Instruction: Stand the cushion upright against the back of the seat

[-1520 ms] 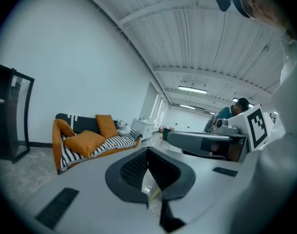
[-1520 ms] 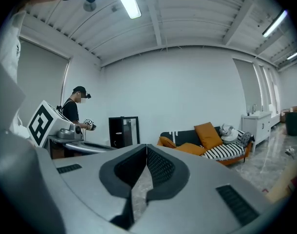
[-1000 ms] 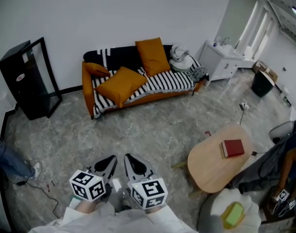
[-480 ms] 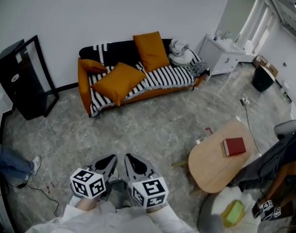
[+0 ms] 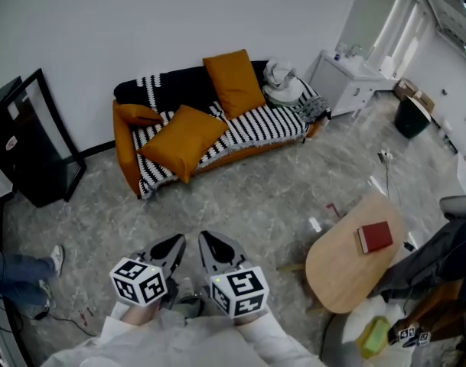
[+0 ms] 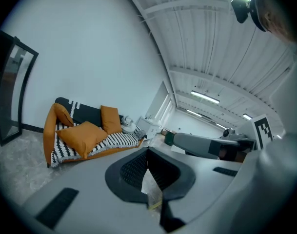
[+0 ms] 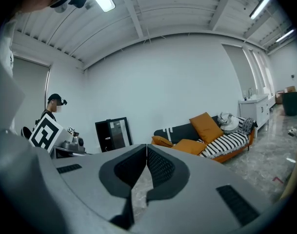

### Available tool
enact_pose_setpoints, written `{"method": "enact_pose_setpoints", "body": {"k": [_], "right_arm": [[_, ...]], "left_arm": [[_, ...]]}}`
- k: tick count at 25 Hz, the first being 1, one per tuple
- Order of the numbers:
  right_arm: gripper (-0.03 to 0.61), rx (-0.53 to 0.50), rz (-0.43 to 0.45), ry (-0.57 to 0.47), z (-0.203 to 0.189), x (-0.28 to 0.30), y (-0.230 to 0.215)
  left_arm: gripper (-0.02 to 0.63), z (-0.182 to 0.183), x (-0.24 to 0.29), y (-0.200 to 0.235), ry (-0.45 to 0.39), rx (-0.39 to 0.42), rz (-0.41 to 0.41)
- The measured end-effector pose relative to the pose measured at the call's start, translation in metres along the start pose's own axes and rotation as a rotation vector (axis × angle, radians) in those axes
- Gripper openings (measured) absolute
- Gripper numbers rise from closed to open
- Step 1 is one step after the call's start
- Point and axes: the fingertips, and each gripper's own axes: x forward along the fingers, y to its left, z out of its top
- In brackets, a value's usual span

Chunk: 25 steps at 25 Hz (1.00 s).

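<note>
An orange sofa with a black-and-white striped cover stands against the far wall. A large orange cushion lies flat and tilted over the seat's front edge, also seen as the cushion and cushion. A second orange cushion stands upright against the backrest. A small orange one sits at the left armrest. My left gripper and right gripper are side by side low in the head view, well short of the sofa. Both are shut and hold nothing; their jaws meet in the left gripper view and the right gripper view.
A heap of pale clothes fills the sofa's right end. A black framed cabinet stands left of it, a white cabinet and black bin to the right. A round wooden table bears a red book. A person's leg shows at left.
The sofa has come nearer and slid left in the head view as I moved toward it. Both grippers keep their place side by side and stay shut.
</note>
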Motion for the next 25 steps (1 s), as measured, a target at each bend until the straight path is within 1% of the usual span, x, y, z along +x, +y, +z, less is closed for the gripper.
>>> {"method": "enact_pose_setpoints", "body": {"k": [5, 11, 15, 19, 25], "right_arm": [[0.013, -0.006, -0.017, -0.008, 0.02, 0.059, -0.013], [0.014, 0.006, -0.059, -0.033, 0.034, 0.112, -0.03], [0.014, 0.015, -0.08, -0.021, 0.031, 0.13, -0.033], [0.013, 0.023, -0.095, -0.008, 0.031, 0.139, -0.042], [0.013, 0.054, -0.061, 0.019, 0.018, 0.158, -0.044]], "left_arm": [[0.008, 0.04, 0.028, 0.041, -0.001, 0.022, -0.029], [0.008, 0.069, 0.057, 0.084, 0.01, 0.041, -0.062], [0.008, 0.07, 0.065, 0.105, 0.033, 0.025, -0.072], [0.008, 0.071, 0.073, 0.111, 0.042, 0.015, -0.079], [0.008, 0.064, 0.077, 0.123, 0.061, 0.007, -0.062]]}}
